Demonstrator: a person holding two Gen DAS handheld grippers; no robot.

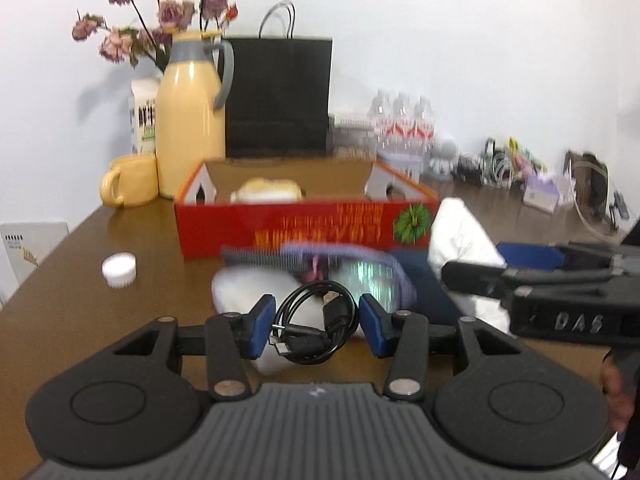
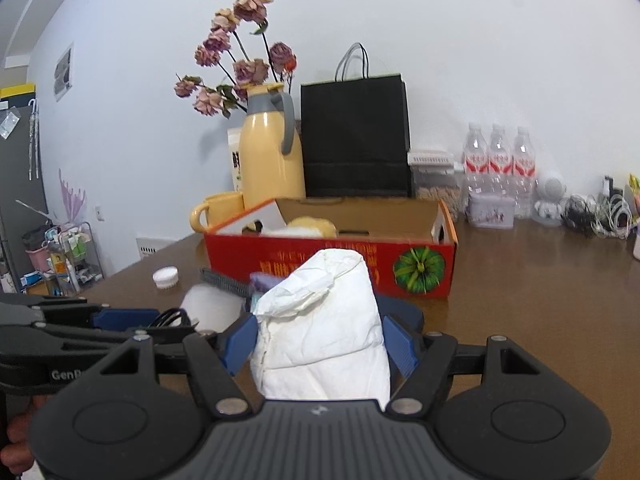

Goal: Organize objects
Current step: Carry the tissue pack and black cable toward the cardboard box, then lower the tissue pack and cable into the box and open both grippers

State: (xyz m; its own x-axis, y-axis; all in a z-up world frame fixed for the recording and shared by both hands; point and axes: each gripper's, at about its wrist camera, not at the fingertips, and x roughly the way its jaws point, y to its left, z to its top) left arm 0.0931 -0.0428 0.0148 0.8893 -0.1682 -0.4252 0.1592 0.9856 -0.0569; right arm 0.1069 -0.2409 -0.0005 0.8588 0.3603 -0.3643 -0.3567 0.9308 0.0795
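Left wrist view: your left gripper (image 1: 314, 326) clasped the coiled black cable (image 1: 316, 328) at lower centre; your right gripper (image 2: 318, 346) clasped the white bag (image 2: 324, 320). Red box (image 2: 320, 256) behind held little; most items remained on the desk (image 1: 120, 312).

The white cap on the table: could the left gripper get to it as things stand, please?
Probably not yet. The white cap lies in the open with nothing around it, but the left gripper is shut on a coiled black cable, so it would have to put that down first.
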